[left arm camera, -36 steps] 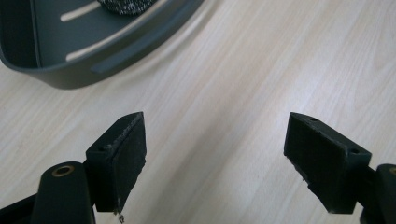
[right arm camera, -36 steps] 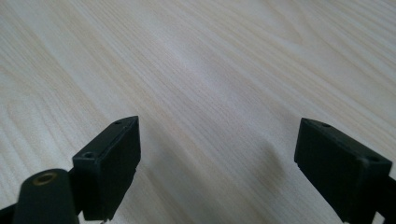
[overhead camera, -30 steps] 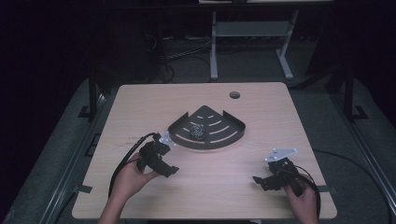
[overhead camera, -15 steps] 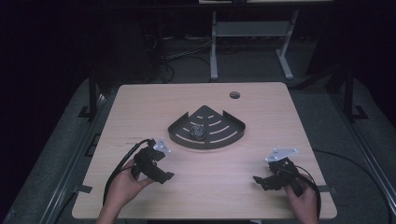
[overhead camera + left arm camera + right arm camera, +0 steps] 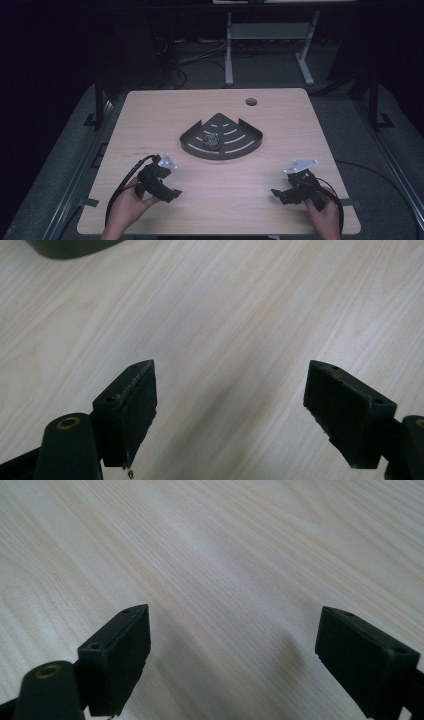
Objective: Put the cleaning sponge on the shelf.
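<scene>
A black fan-shaped tray (image 5: 235, 145) with slots lies at the middle of the wooden table (image 5: 210, 107). A small dark metallic object (image 5: 212, 141) sits inside it, too small to identify. My left gripper (image 5: 170, 184) rests near the front left, held by a hand, its jaws pointing right and open over bare wood (image 5: 230, 367). A corner of the tray (image 5: 70, 247) shows at the top left of the left gripper view. My right gripper (image 5: 281, 189) is at the front right, jaws pointing left, open with nothing between them (image 5: 235, 611).
A round cable hole (image 5: 251, 102) is in the table near its far edge. Behind the table, a grey metal stand (image 5: 265, 35) and loose cables (image 5: 200, 57) sit on the dark floor. Cables trail from both grippers over the table's front edge.
My left gripper has drawn back from the tray toward the front left and turned its jaws to the right. The right gripper has stayed put.
</scene>
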Tool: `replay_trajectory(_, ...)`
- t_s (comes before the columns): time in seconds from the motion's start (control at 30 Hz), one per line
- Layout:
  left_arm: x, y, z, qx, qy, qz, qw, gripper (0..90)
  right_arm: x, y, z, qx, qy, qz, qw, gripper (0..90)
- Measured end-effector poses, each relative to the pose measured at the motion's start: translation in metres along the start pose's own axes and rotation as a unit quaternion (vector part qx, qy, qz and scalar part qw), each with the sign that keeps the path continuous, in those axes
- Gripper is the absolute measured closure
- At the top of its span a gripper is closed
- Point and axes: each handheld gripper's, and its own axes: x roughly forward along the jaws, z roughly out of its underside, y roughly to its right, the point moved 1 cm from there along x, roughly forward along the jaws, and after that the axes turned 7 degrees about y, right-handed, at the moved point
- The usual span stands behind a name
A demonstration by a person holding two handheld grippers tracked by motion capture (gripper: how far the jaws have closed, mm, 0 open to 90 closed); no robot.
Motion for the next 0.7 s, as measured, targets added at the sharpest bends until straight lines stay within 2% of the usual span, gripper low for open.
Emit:
replay_trajectory(0.3, -0.006, -0.003, 0.017, -0.021, 0.011, -0.003, 0.9997, 20.7, -0.002, 0.001, 0.0, 0.0, 0.006, 0.001, 1.0, 14.1)
replay_trajectory(0.47, -0.008, -0.005, 0.024, -0.025, 0.012, -0.006, 0.9996, 20.7, -0.001, 0.001, -0.001, 0.001, 0.005, 0.001, 1.0, 14.1)
replay_trajectory(0.53, -0.012, -0.006, 0.027, -0.03, 0.021, -0.011, 0.9993, 20.7, -0.002, 0.001, -0.001, 0.002, 0.008, 0.002, 1.0, 14.0)
replay_trajectory(0.7, -0.014, -0.007, 0.032, -0.032, 0.017, -0.016, 0.9992, 20.8, -0.002, 0.001, -0.001, 0.002, 0.007, 0.002, 1.0, 14.1)
